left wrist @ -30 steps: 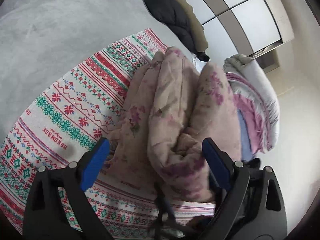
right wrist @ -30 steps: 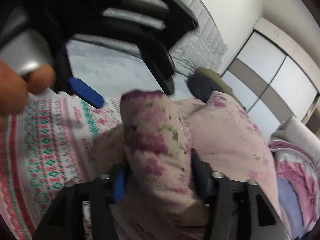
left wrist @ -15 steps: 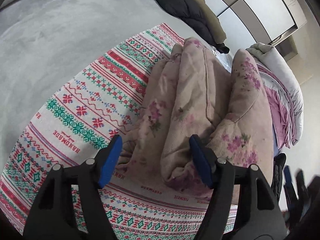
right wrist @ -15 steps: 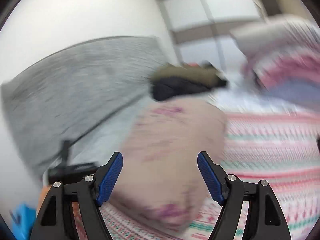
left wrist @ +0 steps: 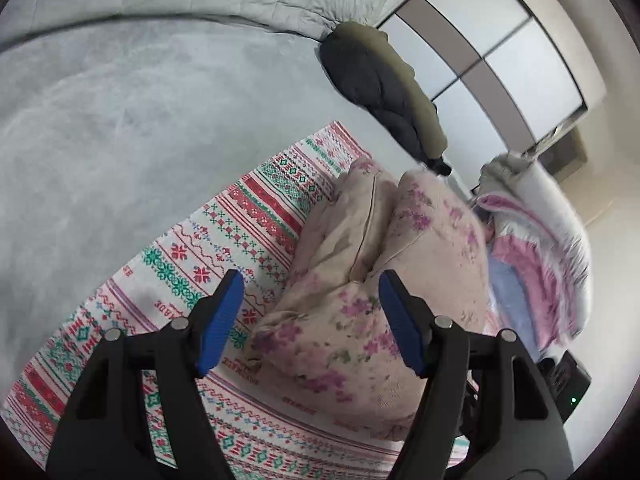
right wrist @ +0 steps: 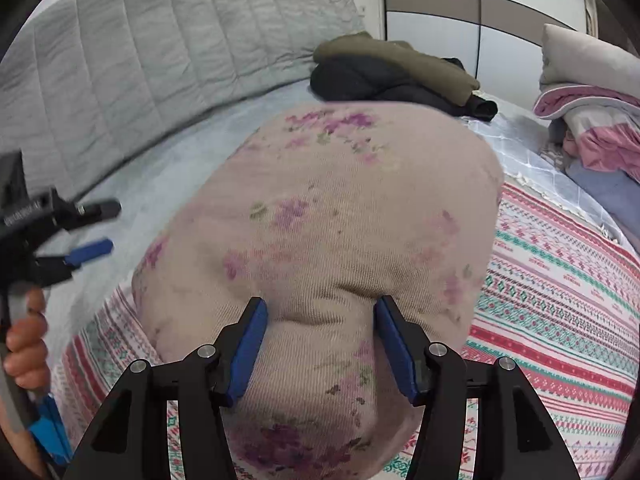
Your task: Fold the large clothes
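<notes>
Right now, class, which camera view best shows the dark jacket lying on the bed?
The right wrist view: the dark jacket lies in full, side-on, olive lining showing above the floral garment. The left wrist view shows it too, but stretched near the edge.

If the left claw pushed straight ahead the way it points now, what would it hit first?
Most likely the bulky pink floral padded garment, bunched on the patterned knit blanket. The left claw stands open with that fabric directly ahead, though the depth is unclear.

Pink floral garment [right wrist: 328, 220], blue-padded tool [right wrist: 320, 344]
</notes>
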`<control>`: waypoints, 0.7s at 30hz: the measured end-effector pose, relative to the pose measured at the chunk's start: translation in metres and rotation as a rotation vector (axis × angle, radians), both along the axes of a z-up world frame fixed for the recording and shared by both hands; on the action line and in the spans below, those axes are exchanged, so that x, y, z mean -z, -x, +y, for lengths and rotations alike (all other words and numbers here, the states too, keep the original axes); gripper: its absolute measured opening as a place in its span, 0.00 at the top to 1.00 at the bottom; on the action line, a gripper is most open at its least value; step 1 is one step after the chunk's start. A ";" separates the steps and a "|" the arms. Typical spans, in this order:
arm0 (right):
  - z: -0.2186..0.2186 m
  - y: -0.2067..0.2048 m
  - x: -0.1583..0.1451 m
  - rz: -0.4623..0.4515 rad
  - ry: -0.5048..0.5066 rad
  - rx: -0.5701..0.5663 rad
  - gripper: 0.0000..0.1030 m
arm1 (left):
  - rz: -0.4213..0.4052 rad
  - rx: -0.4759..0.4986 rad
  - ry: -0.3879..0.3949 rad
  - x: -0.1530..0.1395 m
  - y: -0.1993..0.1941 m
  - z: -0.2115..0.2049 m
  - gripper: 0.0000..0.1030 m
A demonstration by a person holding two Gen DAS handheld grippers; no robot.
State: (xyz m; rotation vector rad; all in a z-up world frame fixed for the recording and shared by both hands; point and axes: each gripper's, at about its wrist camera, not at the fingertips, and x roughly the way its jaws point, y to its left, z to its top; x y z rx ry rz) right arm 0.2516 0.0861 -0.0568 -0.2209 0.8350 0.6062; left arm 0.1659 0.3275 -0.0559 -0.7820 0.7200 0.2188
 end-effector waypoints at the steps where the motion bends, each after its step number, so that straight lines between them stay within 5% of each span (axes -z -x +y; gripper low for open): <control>1: 0.002 -0.002 0.012 -0.017 0.025 -0.009 0.42 | 0.019 0.033 -0.014 0.003 -0.008 -0.009 0.32; 6: -0.009 0.004 0.017 -0.017 0.028 0.007 0.42 | 0.137 0.131 -0.113 0.026 -0.045 -0.047 0.25; 11: -0.025 -0.007 0.008 0.017 -0.012 0.029 0.41 | 0.145 0.158 -0.074 0.034 -0.050 -0.046 0.24; 16: -0.037 -0.027 -0.043 0.010 -0.104 0.045 0.39 | 0.154 0.169 -0.055 0.037 -0.054 -0.047 0.24; 19: -0.034 -0.062 -0.076 -0.026 -0.154 0.096 0.39 | 0.156 0.173 -0.053 0.037 -0.056 -0.048 0.23; 21: -0.017 -0.099 -0.083 0.036 -0.158 0.086 0.39 | 0.155 0.175 -0.038 0.039 -0.057 -0.046 0.23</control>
